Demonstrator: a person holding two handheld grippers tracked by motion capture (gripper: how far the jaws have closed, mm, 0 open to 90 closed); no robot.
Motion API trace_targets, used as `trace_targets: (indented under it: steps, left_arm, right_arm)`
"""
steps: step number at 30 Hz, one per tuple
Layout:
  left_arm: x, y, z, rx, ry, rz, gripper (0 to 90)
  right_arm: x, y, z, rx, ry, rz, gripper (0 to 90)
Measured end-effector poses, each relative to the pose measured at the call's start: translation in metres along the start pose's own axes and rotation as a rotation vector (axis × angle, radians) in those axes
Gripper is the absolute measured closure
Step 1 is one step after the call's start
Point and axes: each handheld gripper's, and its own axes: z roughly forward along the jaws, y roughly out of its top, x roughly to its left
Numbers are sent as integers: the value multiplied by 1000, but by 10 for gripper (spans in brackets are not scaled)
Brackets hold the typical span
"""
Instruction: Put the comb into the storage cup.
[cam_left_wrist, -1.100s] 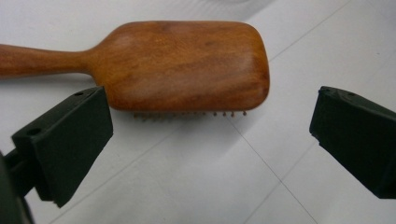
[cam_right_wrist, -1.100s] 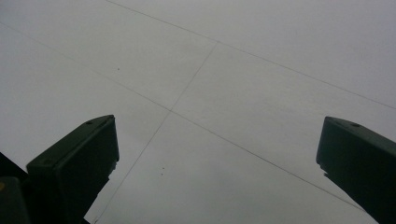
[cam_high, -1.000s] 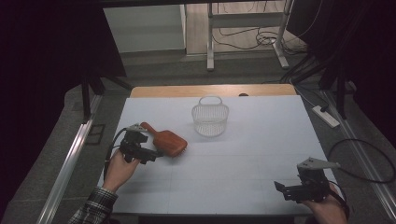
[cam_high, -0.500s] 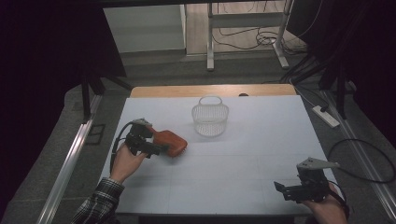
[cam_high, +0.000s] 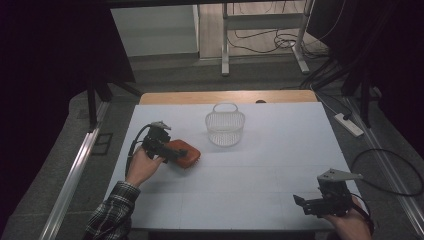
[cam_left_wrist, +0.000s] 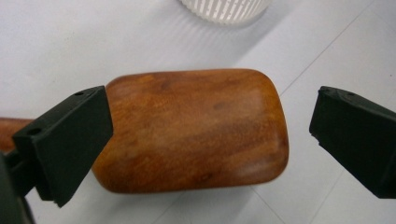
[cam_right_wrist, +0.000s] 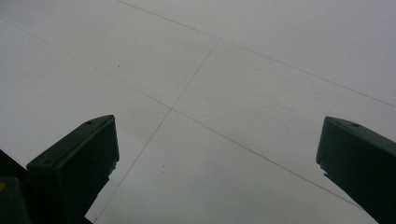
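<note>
While left gripper (cam_left_wrist: 210, 140) hovers with jaws spread wide either side of wooden brush block (cam_left_wrist: 191, 128), block lies flat on white table (cam_high: 280, 165), near white basket (cam_high: 225, 127). Right gripper (cam_high: 312, 204) wide apart, holding nothing, at near right edge.
</note>
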Motion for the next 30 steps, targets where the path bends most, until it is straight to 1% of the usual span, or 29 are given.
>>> trace_targets:
  steps: [7,8,15,19,21,25,26,30]
  left_arm:
    - [3,9,7,7,1,4,1]
    - [3,12,9,9,4,4,1]
    - [7,22,15,20,24,8,0]
    - [9,28,17,25,20,9,0]
    - [10,33,20,39,35,20,0]
    - [11,36,23,50,47,28,0]
    - [11,39,26,63,58,31,0]
    - [14,41,28,70,64,16,3]
  right_arm:
    - [0,0,0,0,-1,0,0]
    - [0,0,0,0,-1,-1,0]
    - [0,0,0,2,0,-2,0]
    - [0,0,0,3,1,-3,0]
    - [0,0,0,4,1,-4,0]
    - [0,0,1,5,2,-5,0]
    - [0,0,1,5,2,-5,0]
    - [0,0,1,7,2,-6,0]
